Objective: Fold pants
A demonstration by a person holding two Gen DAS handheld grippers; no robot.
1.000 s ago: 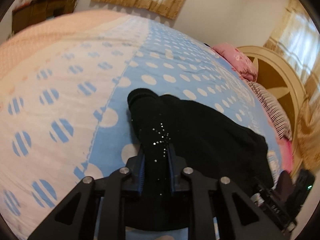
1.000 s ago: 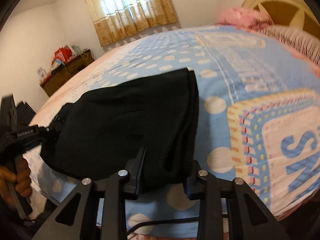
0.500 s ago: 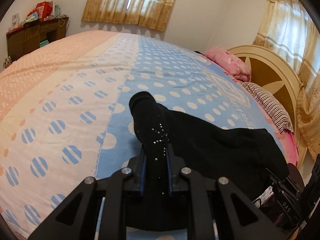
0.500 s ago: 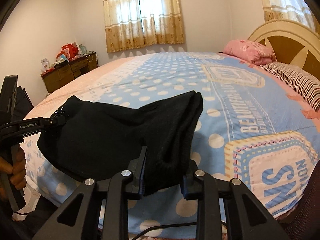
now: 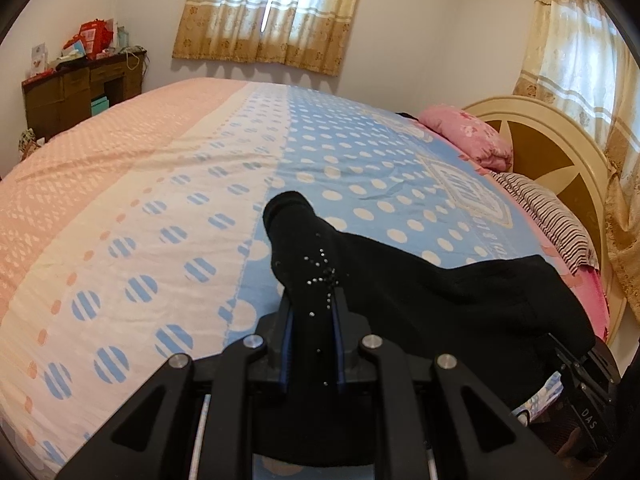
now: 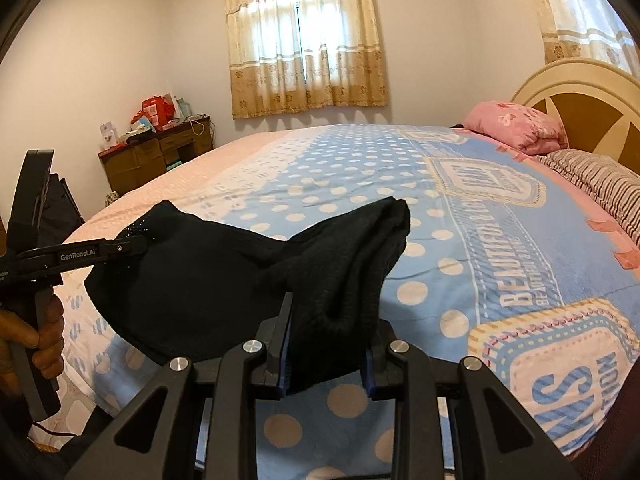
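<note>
Black pants (image 5: 420, 292) with small sparkly studs hang stretched between both grippers, lifted above the bed's near edge. My left gripper (image 5: 314, 300) is shut on one bunched end, which sticks up past the fingers. My right gripper (image 6: 330, 320) is shut on the other, thicker end of the pants (image 6: 224, 276). In the right wrist view the left gripper (image 6: 136, 246) shows at the left, held by a hand (image 6: 36, 332). The right gripper's body (image 5: 584, 384) peeks in at the lower right of the left wrist view.
The bed (image 5: 160, 200) carries a blue, white and pink dotted cover. A pink pillow (image 6: 520, 126) and a striped pillow (image 6: 600, 184) lie by the cream headboard (image 5: 560, 144). A brown cluttered desk (image 6: 156, 152) stands by the far wall under a curtained window.
Both grippers have risen with the pants, which now hang clear of the bed cover. The views have tipped up, showing more of the room and windows.
</note>
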